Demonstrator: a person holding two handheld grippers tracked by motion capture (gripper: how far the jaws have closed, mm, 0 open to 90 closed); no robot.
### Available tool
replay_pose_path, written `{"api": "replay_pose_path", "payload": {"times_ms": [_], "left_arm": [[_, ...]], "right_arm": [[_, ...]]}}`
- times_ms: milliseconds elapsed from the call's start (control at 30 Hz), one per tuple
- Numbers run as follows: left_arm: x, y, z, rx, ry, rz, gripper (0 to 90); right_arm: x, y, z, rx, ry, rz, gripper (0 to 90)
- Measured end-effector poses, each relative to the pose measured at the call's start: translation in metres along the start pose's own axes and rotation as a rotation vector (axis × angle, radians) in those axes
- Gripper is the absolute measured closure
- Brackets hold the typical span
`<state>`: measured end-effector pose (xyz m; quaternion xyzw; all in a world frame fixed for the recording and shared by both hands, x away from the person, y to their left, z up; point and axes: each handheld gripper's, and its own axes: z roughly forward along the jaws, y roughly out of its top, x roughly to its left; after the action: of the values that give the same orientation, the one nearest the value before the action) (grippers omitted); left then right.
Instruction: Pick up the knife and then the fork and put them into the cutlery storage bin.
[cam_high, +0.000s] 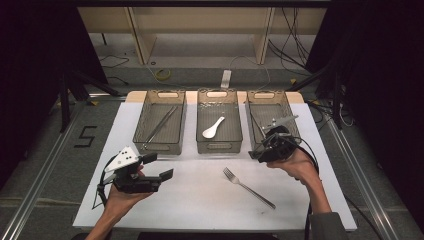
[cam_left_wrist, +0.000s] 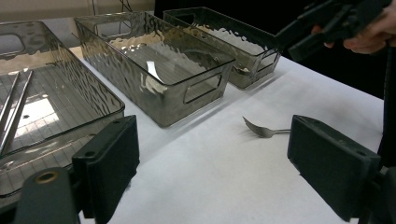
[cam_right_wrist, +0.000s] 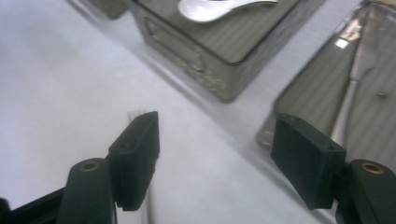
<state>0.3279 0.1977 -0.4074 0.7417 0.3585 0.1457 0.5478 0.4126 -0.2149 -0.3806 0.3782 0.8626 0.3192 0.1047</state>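
Both jaws wide, empty | fork (cam_high: 248, 188) alone on open sheet (cam_high: 200, 200)

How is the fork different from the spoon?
The fork is shiny grey metal; the spoon is white. The fork lies loose on the white table, while the spoon sits inside the middle bin. The fork looks long and thin with prongs; the spoon looks shorter with a rounded bowl. Both lie flat, and no gripper touches either.
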Motion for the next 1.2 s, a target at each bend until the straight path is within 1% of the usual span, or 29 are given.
{"api": "replay_pose_path", "payload": {"times_ms": [33, 100, 167, 200, 233, 367, 467, 500, 533, 633, 867, 933, 1033, 1200], "left_arm": [[0.0, 0.0, 0.0, -0.002, -0.003, -0.002, 16.2], [0.0, 0.0, 0.0, 0.002, 0.001, 0.006, 16.2], [0.0, 0.0, 0.0, -0.001, -0.001, 0.004, 16.2], [-0.001, 0.0, 0.0, 0.0, -0.001, 0.005, 16.2], [-0.001, 0.0, 0.0, 0.002, -0.001, 0.006, 16.2], [0.0, 0.0, 0.0, 0.002, 0.001, 0.005, 16.2], [0.0, 0.0, 0.0, 0.002, 0.001, 0.006, 16.2], [0.0, 0.0, 0.0, 0.001, 0.001, 0.006, 16.2], [0.0, 0.0, -0.001, 0.001, 0.001, 0.005, 16.2], [0.0, 0.0, -0.001, 0.0, 0.001, 0.005, 16.2], [0.0, 0.0, -0.001, -0.002, 0.003, 0.006, 16.2], [0.0, 0.0, -0.001, -0.003, 0.003, 0.007, 16.2], [0.0, 0.0, -0.001, -0.001, 0.003, 0.009, 16.2], [0.0, 0.0, -0.001, -0.002, 0.004, 0.009, 16.2]], "right_arm": [[0.003, -0.002, 0.002, 0.009, 0.012, -0.007, 33.1], [0.01, -0.008, 0.008, 0.058, 0.022, -0.034, 33.0], [0.011, -0.01, 0.01, 0.064, 0.03, -0.04, 33.0], [0.013, -0.011, 0.012, 0.078, 0.032, -0.049, 33.0], [0.014, -0.012, 0.014, 0.094, 0.028, -0.046, 32.9], [0.019, -0.014, 0.018, 0.118, 0.033, -0.061, 32.5], [0.023, -0.015, 0.021, 0.149, 0.018, -0.074, 32.0], [0.023, -0.016, 0.021, 0.152, 0.015, -0.084, 31.7], [0.025, -0.017, 0.022, 0.168, 0.014, -0.079, 31.7], [0.027, -0.02, 0.025, 0.197, 0.0, -0.093, 31.8], [0.034, -0.027, 0.033, 0.272, 0.011, -0.113, 37.0], [0.036, -0.03, 0.035, 0.294, 0.012, -0.123, 39.7], [0.038, -0.033, 0.039, 0.322, 0.014, -0.126, 44.3], [0.041, -0.039, 0.045, 0.371, 0.025, -0.127, 48.9]]}}
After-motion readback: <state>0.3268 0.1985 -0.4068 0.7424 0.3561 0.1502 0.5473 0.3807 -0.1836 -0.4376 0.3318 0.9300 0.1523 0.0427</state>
